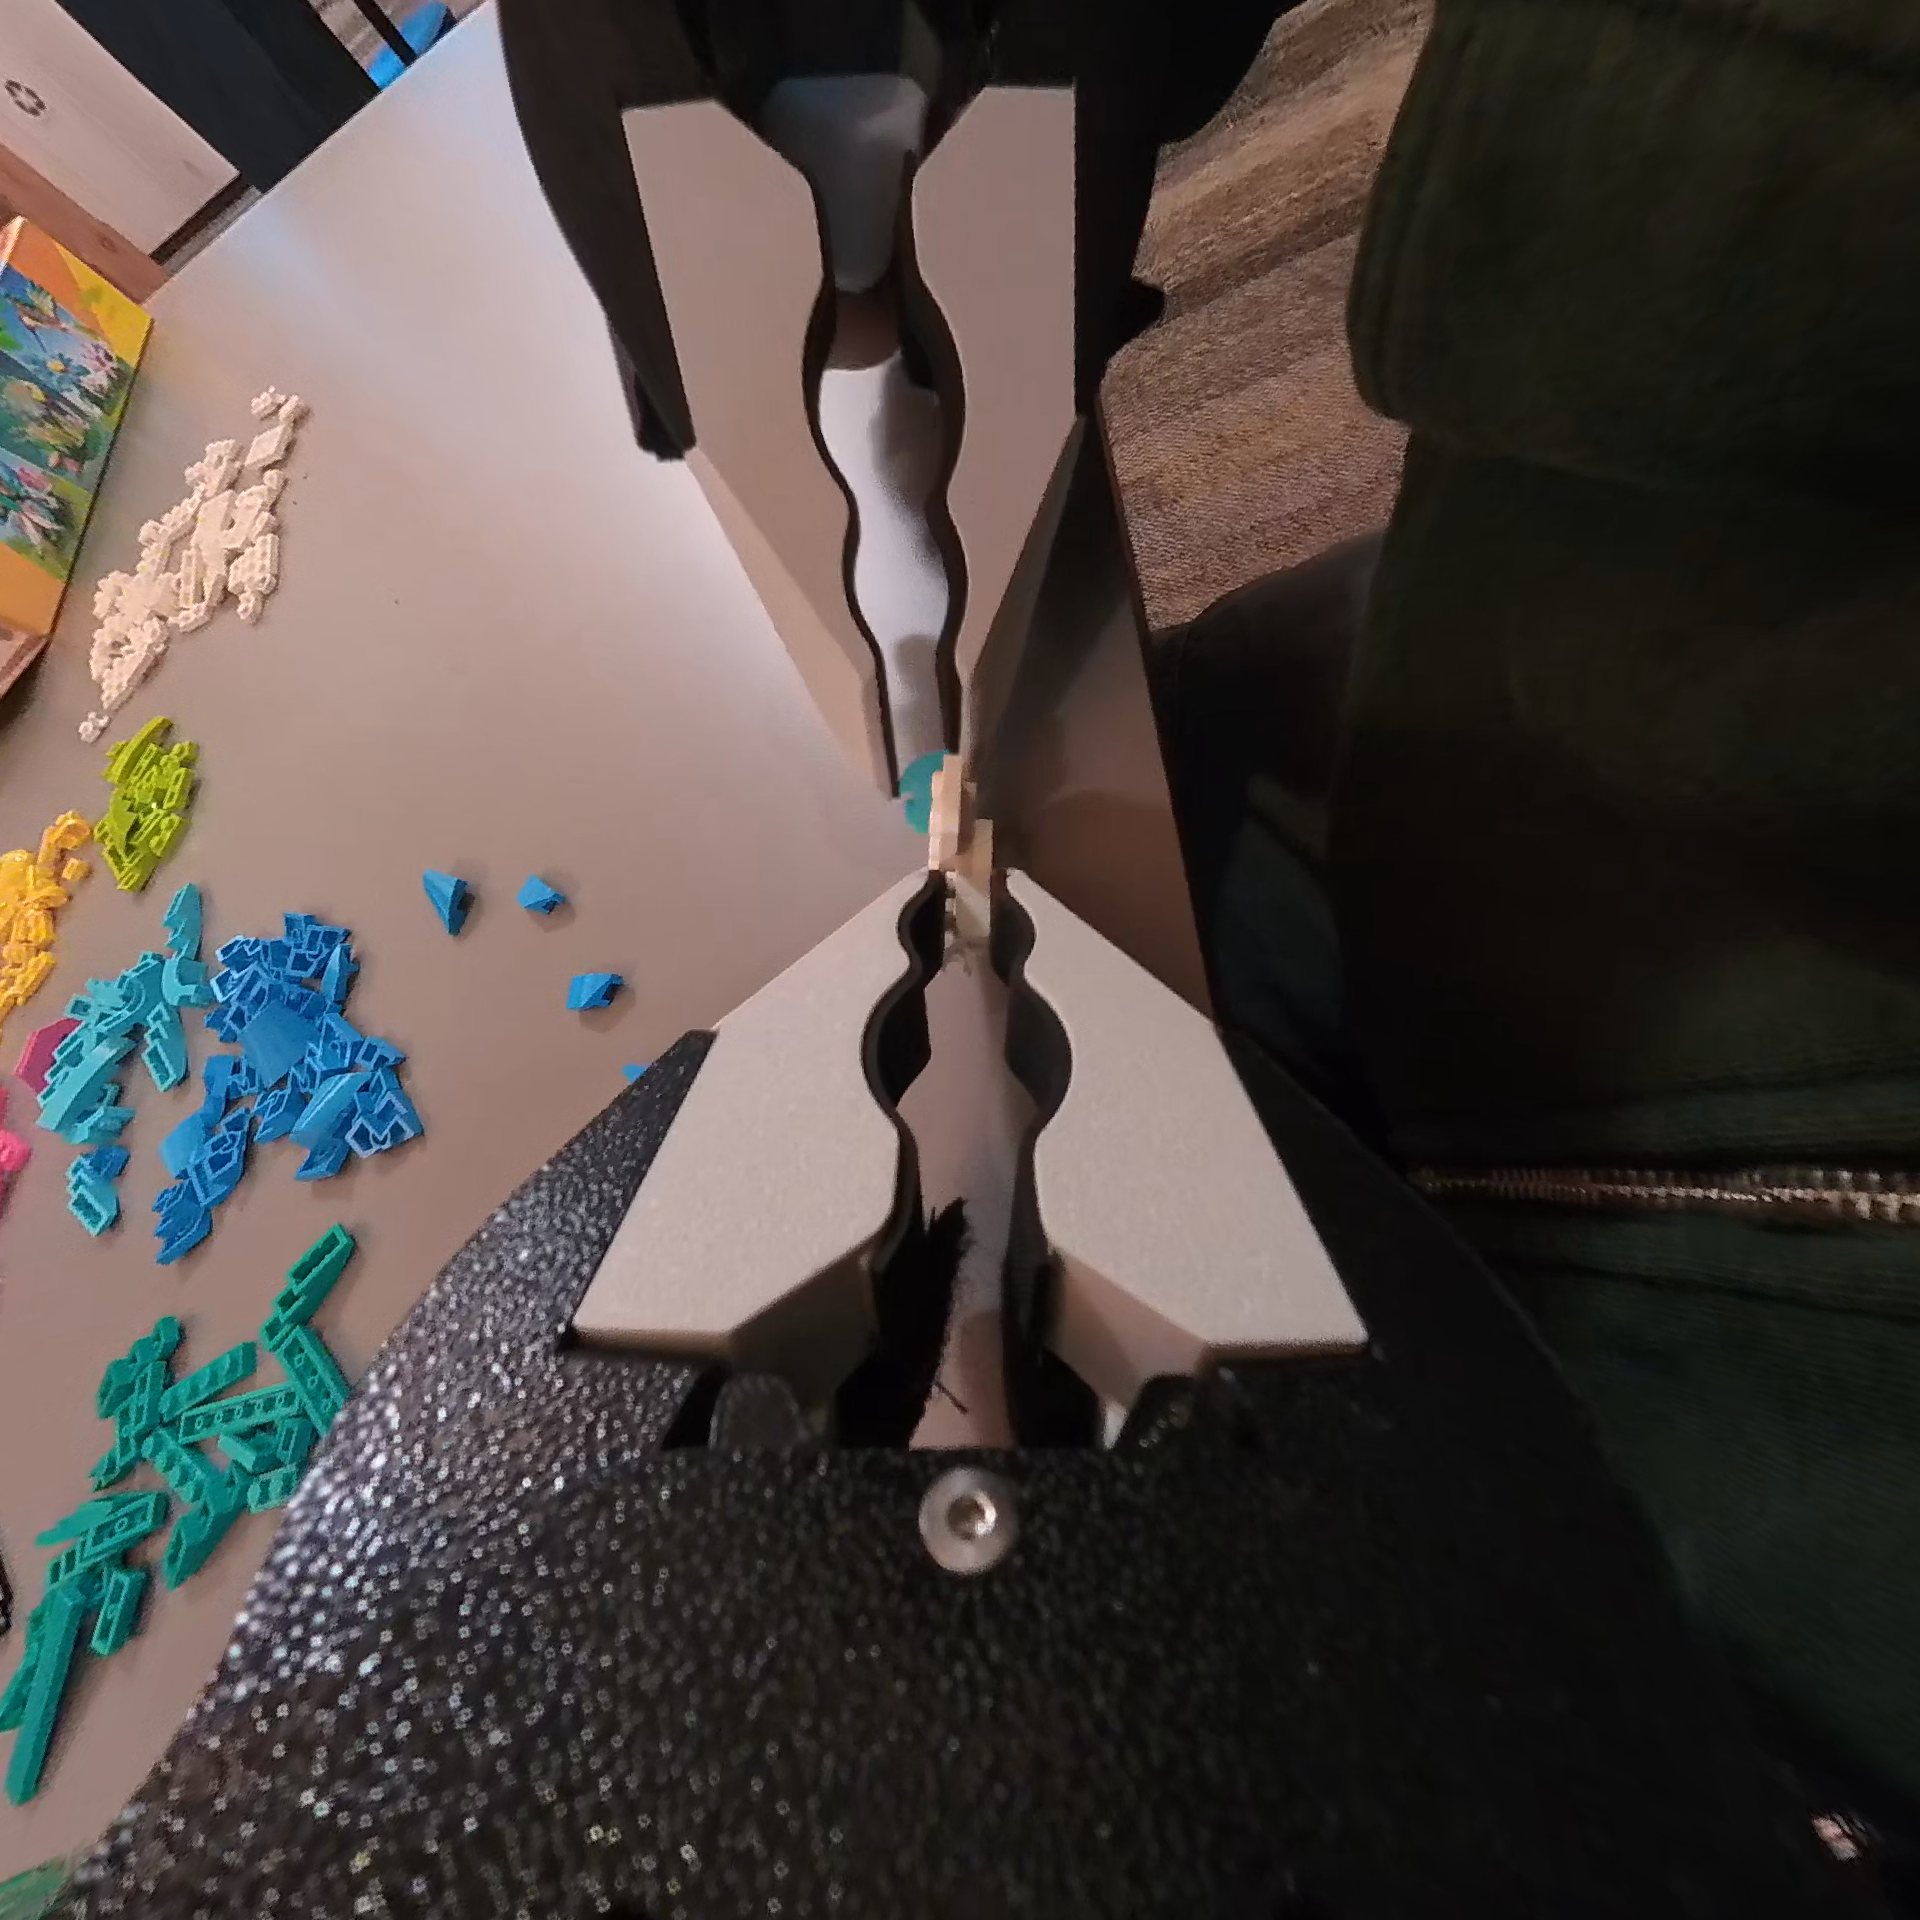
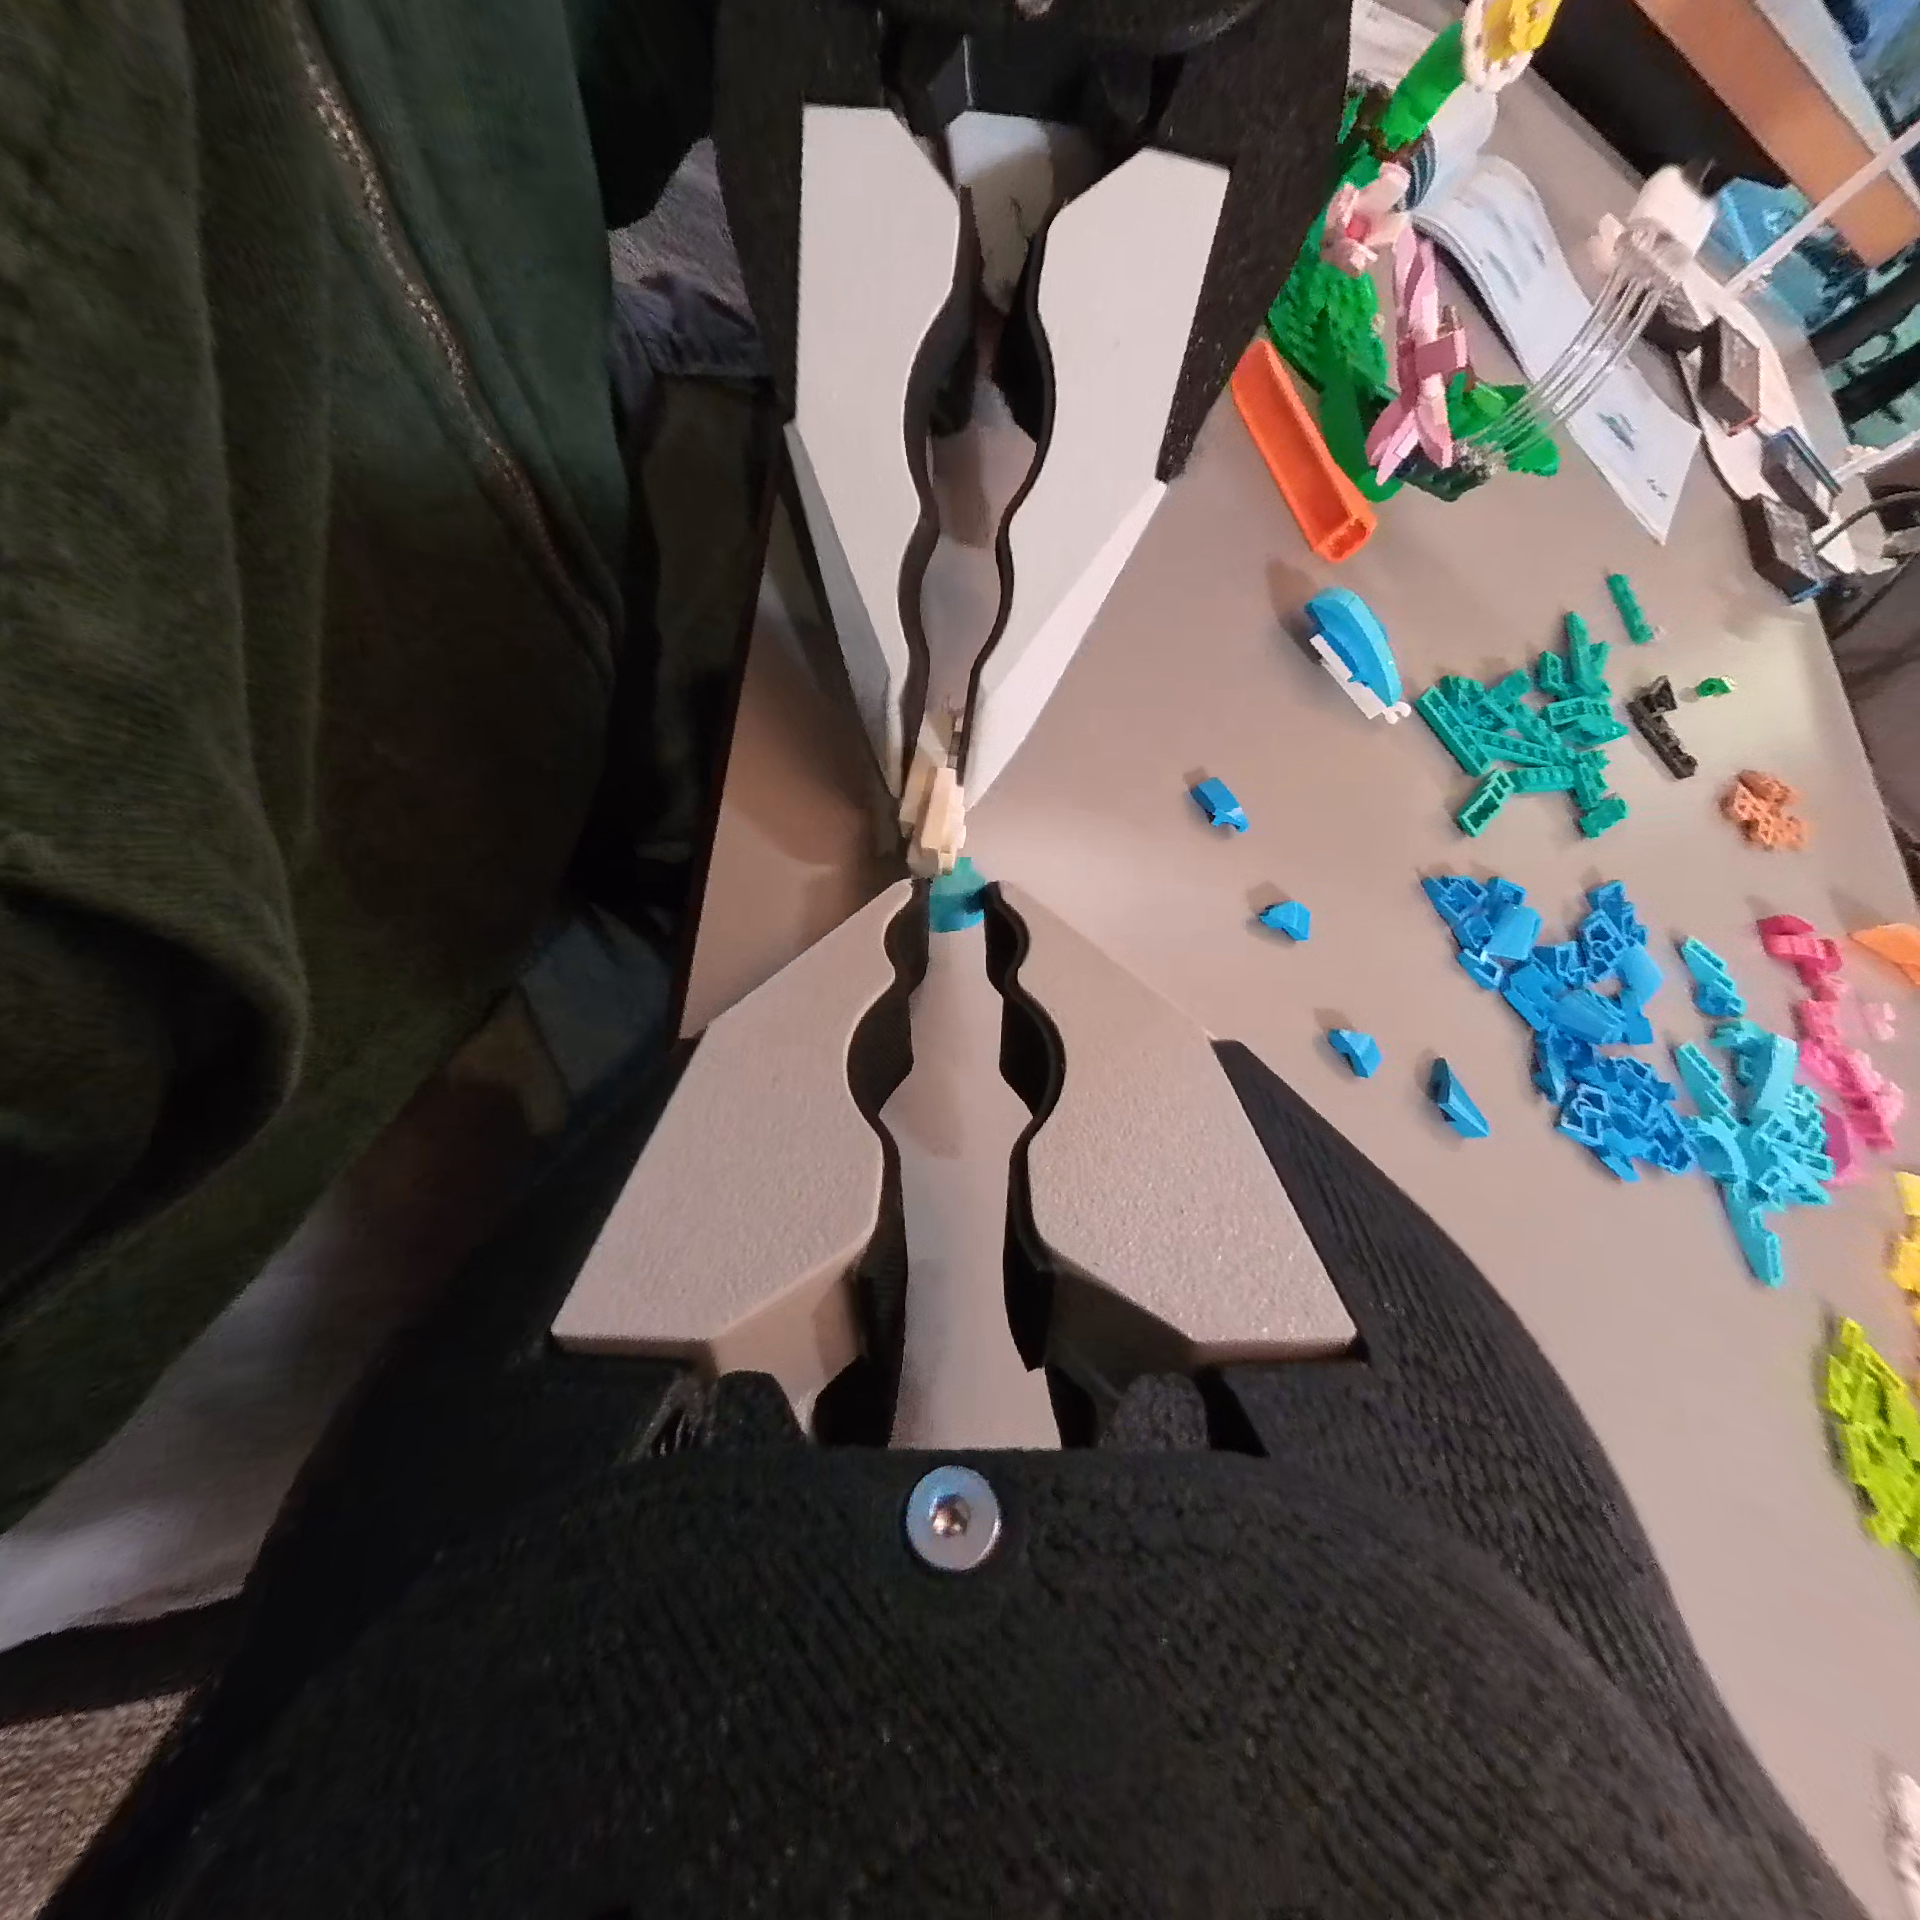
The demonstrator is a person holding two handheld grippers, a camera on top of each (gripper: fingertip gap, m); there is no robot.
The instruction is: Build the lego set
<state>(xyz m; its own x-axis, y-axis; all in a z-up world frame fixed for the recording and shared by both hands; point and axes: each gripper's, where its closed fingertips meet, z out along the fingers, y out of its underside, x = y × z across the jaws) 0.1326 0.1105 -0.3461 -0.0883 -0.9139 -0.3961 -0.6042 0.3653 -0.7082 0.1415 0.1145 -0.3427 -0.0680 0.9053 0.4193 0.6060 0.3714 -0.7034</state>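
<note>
My two grippers meet tip to tip above the near edge of the grey table [image 1: 468, 520]. My left gripper [image 1: 961, 899] is shut on a small cream lego piece [image 1: 956, 826], which sticks out past its tips. My right gripper [image 2: 951, 894] is shut on a small blue lego piece [image 2: 956, 902]. The cream piece [image 2: 935, 816] and the blue piece [image 1: 917, 795] touch side by side. In the left wrist view the right gripper [image 1: 930, 769] comes in from the top. In the right wrist view the left gripper [image 2: 935, 769] comes in from the top.
Sorted brick piles lie on the table: white [image 1: 197, 540], lime [image 1: 145, 800], blue [image 1: 301, 1049], teal [image 1: 208, 1434]. A built flower model [image 2: 1382, 353], an orange brick separator [image 2: 1304, 447], a booklet [image 2: 1558, 312] and the set's box [image 1: 52, 436] stand farther off. A person's dark green jacket [image 1: 1662, 727] is close beside the grippers. Left and right tips are no more than a few centimetres apart.
</note>
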